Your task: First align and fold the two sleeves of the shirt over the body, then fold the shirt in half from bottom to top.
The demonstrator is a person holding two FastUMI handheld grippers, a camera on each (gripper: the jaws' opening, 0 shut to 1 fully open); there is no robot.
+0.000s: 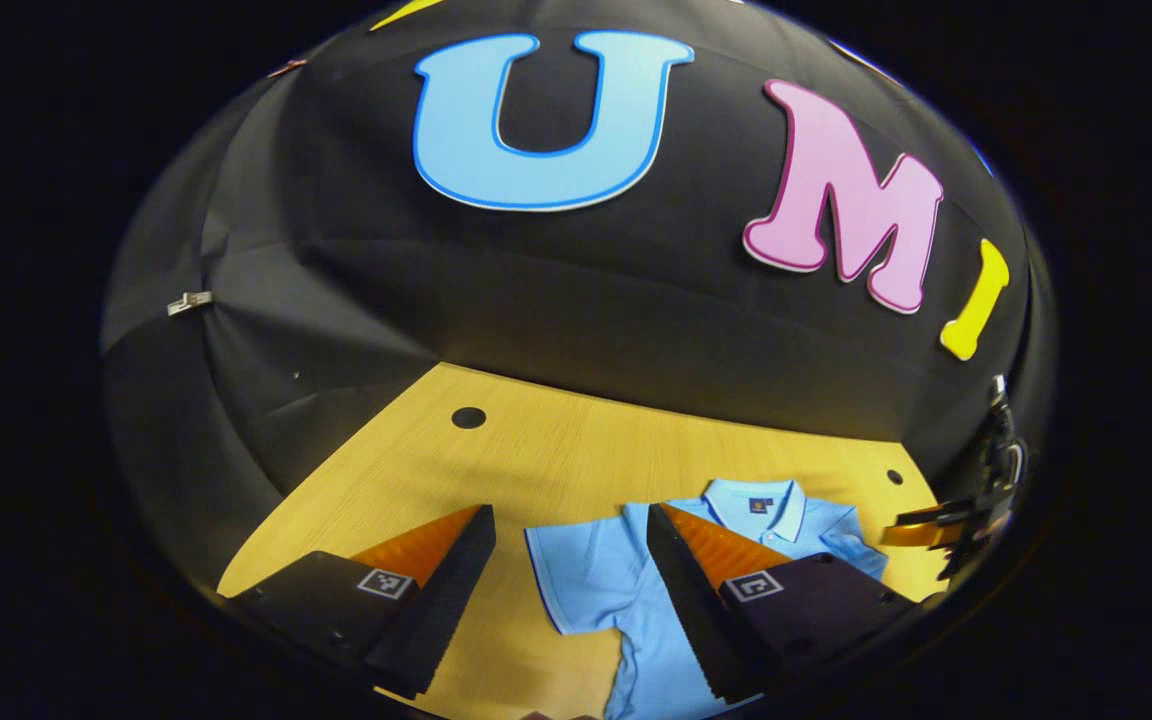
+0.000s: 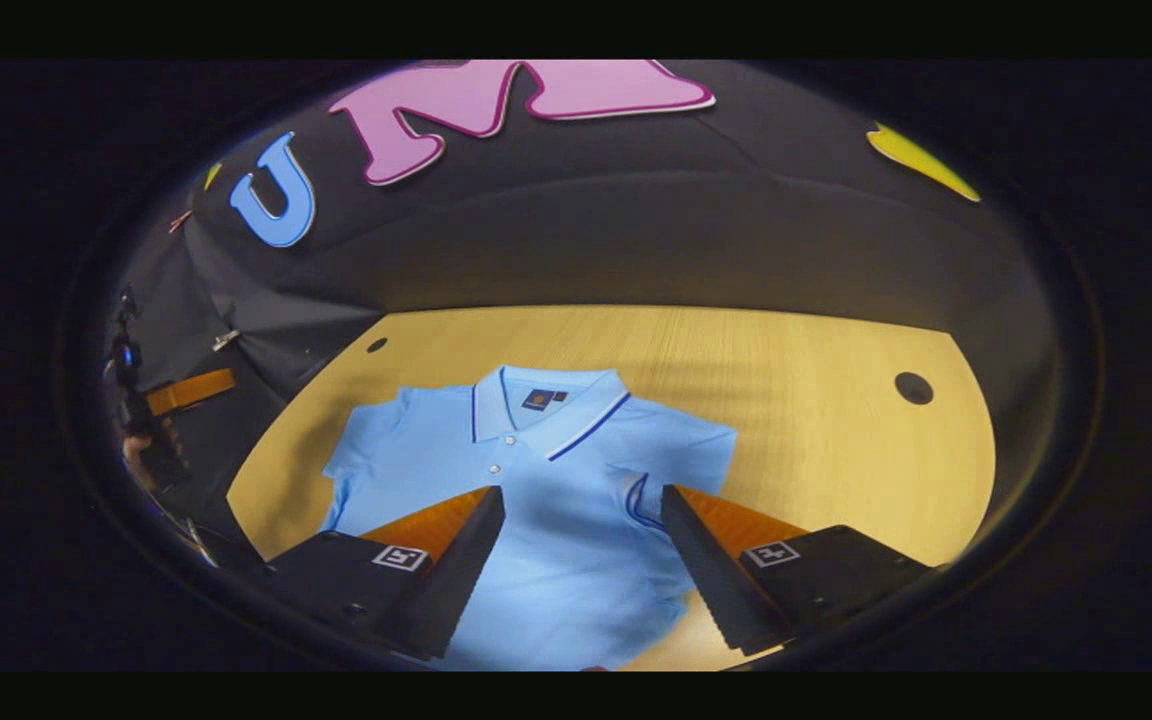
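Wooden tabletop (image 2: 816, 420) under black cloth walls, small round holes (image 2: 913, 387) near its far corners. Bare wood all round the shirt: wide strip to the right in the right gripper view, big open patch to the left in the left gripper view (image 1: 496, 470), band between collar and back wall.

Light blue polo shirt (image 2: 546, 520) lies flat, front up, near the table's middle. Long axis runs front to back, collar (image 2: 546, 400) toward the back wall, hem toward the cameras. Short sleeves out to each side (image 1: 561, 570), not folded. Dark trim on collar, buttons on placket, small dark neck label (image 2: 536, 399), writing too small to read. Dark curved mark on chest beside the right finger.

Right gripper (image 2: 583, 505) above shirt's chest, jaws spread wide, nothing between them. Left gripper (image 1: 571, 525) over shirt's sleeve and table edge of it, jaws also wide apart, gripping nothing. Square tracking markers (image 1: 383, 583) on the finger bases
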